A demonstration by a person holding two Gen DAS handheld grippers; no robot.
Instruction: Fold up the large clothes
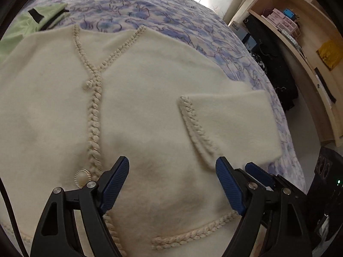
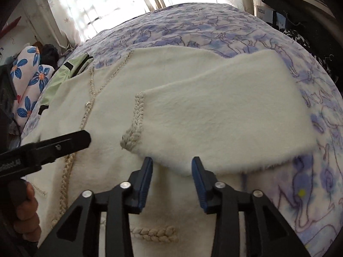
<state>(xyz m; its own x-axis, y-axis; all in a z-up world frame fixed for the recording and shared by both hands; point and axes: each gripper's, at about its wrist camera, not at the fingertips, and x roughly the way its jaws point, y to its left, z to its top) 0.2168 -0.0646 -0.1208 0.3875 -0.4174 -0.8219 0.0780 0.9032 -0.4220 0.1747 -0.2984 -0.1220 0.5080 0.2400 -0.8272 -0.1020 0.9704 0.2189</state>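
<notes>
Left tongs (image 1: 172, 168) spread wide, nothing between the blue pads, hovering over the lower front of the cream cardigan (image 1: 137, 111). Just under and left of the left finger, a pearl button (image 1: 82, 176) on the braided front edge (image 1: 94, 128). Below the tips, near the bottom of the left view, the braided hem (image 1: 193, 234). Just ahead and to the right of the right finger, a sleeve (image 1: 231, 126) folded inward across the body, its braided cuff (image 1: 195, 126) slanting toward the tongs. Beside the right finger, the tip of the other tool showing.

Right tongs (image 2: 172, 168) parted, empty, pads clear of the fabric; folded edge of the sleeve (image 2: 225, 124) lying just ahead of the tips, not gripped. Cuff (image 2: 135, 124) ahead and left of the left finger. Short piece of braid (image 2: 155, 233) between the finger arms, close to the camera. To the left, a black tool body (image 2: 49, 145) with a hand (image 2: 26, 216) wrapped round its grip.

Further ahead of both, the cardigan spread flat on a blue-flowered bedspread (image 1: 171, 15), neckline pointing away, second pearl button (image 1: 89, 84) where the V closes. Beyond its left shoulder, a pale green garment (image 1: 32, 24) with black trim. Far left in the right view, flower-print pillows (image 2: 32, 75). Far right in the left view, a wooden shelf (image 1: 304, 49) holding small boxes. At the far end, a bright curtained window (image 2: 103, 2).
</notes>
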